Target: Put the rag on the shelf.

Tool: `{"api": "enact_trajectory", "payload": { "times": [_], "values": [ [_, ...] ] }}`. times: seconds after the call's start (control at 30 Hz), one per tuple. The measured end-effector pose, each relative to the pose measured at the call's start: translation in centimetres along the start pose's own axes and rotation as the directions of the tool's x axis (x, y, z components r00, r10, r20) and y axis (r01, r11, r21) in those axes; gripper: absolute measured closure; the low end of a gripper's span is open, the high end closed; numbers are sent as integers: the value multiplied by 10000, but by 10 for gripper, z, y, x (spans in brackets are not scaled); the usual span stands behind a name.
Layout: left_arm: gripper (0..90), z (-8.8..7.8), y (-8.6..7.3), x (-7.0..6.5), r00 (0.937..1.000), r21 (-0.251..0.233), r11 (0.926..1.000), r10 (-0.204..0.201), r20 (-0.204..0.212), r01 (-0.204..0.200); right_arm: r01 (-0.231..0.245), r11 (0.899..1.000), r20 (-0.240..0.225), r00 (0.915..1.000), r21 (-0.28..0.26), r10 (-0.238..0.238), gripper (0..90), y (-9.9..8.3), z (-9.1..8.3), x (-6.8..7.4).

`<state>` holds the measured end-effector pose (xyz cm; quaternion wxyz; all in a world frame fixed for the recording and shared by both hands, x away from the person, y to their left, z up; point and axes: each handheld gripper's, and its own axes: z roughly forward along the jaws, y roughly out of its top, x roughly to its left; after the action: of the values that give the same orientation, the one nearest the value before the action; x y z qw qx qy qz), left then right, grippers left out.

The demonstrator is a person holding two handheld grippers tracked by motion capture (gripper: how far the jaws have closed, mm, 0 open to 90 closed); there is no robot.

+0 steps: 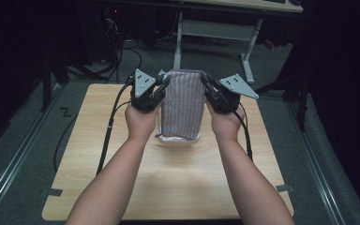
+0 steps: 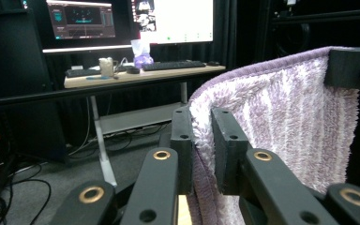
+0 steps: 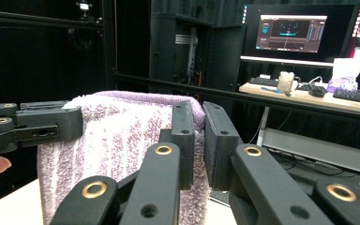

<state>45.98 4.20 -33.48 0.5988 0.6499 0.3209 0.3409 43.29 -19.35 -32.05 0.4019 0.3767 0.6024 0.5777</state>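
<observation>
Striped towel (image 1: 183, 104) hanging (above the table (image 1: 93, 154)), top corners clamped by left gripper (image 1: 161, 83), right gripper (image 1: 206, 84)

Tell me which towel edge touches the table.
The near, lower edge of the towel, closest to the person; the far top edge is lifted, pinched by the left gripper and right gripper.

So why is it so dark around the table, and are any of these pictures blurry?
High view: light falls on the table, the floor around fades to black. Left gripper view: the towel is soft up close, and the bright monitor glares white. Right gripper view: the jaws look sharp, the far desk slightly soft.
</observation>
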Motion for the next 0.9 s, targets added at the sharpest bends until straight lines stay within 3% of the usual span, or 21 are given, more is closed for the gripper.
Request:
{"api": "enact_trajectory", "payload": {
  "times": [0.13, 0.43, 0.53, 0.63, 0.73, 0.8, 0.87, 0.9],
  "values": [
    [802, 7, 1, 5, 9997, 286, 9995, 105, -218, -99, -60, 9998, 52, 10000, 189, 59, 842, -2, 15, -7],
    [800, 25, 7, 16, 9999, 462, 9989, 22, -115, -16, 123, 9988, 144, 9998, 472, -130, 841, -5, 36, -16],
    [798, 33, 11, 18, 9996, 646, 9976, 259, -137, -250, 258, 9981, 258, 9993, 559, -273, 841, -5, 42, -20],
    [793, 42, 7, 22, 9998, 815, 9967, 30, -173, -16, 355, 9962, 339, 9987, 794, -383, 839, -6, 50, -24],
    [790, 52, -3, 27, 9990, 1443, 9886, -408, -206, 433, 436, 9911, 338, 9983, 1257, -482, 839, -11, 60, -26],
    [788, 60, -13, 30, 9983, 2034, 9774, -531, -236, 568, 486, 9845, 326, 9980, 1688, -549, 838, -18, 67, -27],
    [778, 63, -19, 31, 9985, 2243, 9730, -511, -206, 544, 744, 9717, 387, 9956, 2240, -851, 838, -29, 76, -29],
    [778, 64, -23, 31, 9983, 2274, 9721, -547, -215, 582, 744, 9717, 387, 9956, 2240, -851, 838, -29, 76, -29]
  ]
}}
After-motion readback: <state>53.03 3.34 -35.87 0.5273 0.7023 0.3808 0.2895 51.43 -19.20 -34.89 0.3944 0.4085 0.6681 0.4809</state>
